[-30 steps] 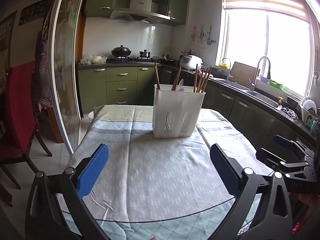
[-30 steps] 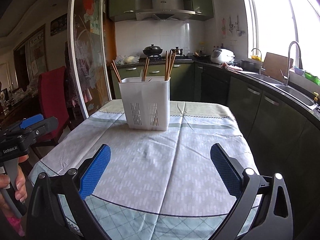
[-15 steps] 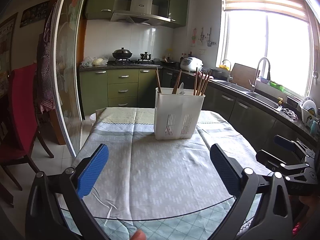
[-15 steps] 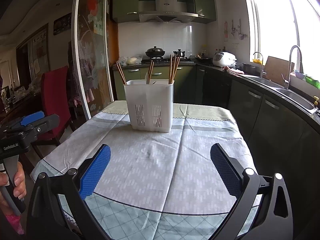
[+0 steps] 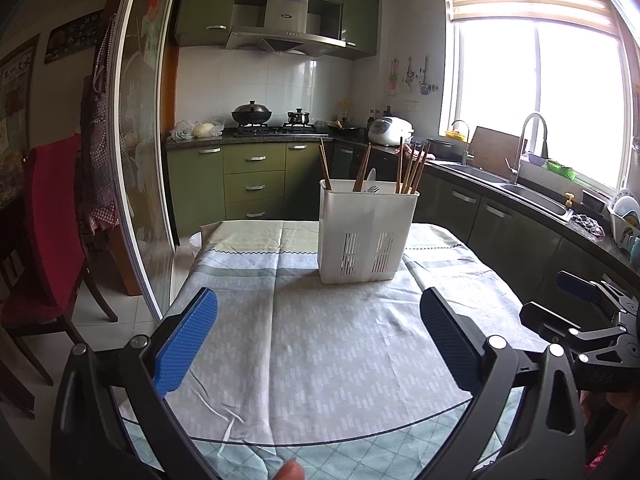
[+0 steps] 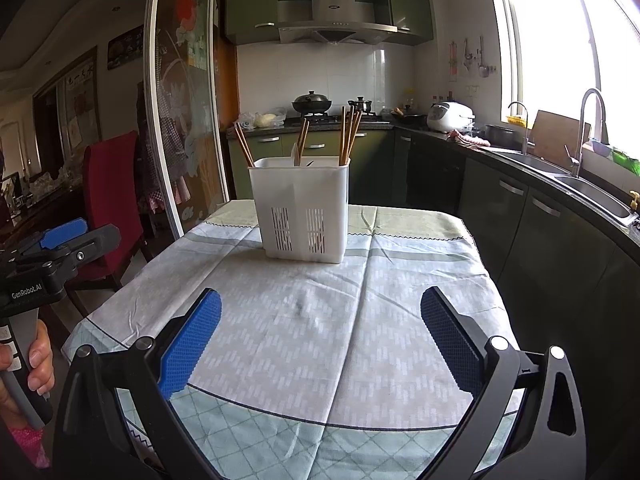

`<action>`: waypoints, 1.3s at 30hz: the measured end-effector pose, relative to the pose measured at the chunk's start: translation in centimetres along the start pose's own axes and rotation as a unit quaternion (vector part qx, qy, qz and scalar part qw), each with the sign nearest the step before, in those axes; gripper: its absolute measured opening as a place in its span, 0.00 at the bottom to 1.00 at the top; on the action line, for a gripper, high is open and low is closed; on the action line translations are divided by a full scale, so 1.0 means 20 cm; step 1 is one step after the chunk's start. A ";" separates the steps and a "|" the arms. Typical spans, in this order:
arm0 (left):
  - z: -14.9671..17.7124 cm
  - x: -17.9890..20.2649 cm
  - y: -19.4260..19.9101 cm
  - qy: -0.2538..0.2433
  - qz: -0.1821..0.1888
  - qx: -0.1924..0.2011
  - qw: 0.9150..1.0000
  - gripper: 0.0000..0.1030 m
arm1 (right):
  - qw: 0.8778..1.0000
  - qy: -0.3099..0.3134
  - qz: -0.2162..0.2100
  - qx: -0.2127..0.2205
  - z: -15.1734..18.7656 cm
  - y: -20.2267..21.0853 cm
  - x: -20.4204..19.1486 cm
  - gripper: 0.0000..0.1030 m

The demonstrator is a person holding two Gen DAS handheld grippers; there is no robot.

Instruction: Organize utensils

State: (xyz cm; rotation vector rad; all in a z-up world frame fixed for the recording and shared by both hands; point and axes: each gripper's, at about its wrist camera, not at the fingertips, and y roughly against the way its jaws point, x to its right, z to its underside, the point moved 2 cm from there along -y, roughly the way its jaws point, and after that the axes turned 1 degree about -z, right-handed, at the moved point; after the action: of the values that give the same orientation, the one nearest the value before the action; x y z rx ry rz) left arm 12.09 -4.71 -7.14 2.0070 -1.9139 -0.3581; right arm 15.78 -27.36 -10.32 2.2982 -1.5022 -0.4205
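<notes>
Two grippers, left gripper and right gripper, spread wide and holding nothing at frame bottom; white utensil holder with chopsticks stands centre frame on tablecloth.

a lived-in home kitchen
green cabinets, range hood over a wok on the stove, rice cooker, sink under the window, and a clothed table up front.

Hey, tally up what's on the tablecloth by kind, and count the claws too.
White utensil holder: 1
Chopstick bunches standing in it: 3
Claws: 2, the left claw and the right claw, both open
Total: 6
</notes>
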 end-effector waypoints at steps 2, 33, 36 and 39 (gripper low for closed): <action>0.00 0.01 0.00 -0.001 0.006 0.000 1.000 0.94 | 1.000 0.000 0.000 0.000 0.00 0.00 0.00 0.96; -0.01 0.01 0.02 -0.013 0.007 0.010 1.000 0.94 | 1.000 0.002 -0.004 -0.005 0.02 -0.02 0.00 0.96; 0.00 0.00 0.01 -0.011 0.009 0.010 1.000 0.94 | 1.000 0.002 -0.004 -0.004 0.02 -0.02 0.00 0.96; 0.00 -0.01 0.00 -0.005 0.011 0.007 1.000 0.94 | 1.000 0.002 -0.004 -0.004 0.02 -0.02 0.00 0.96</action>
State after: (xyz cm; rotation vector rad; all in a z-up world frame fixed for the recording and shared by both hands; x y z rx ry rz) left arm 12.01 -4.57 -7.06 1.9964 -1.9487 -0.3511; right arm 15.88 -27.23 -10.83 2.2979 -1.4869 -0.4248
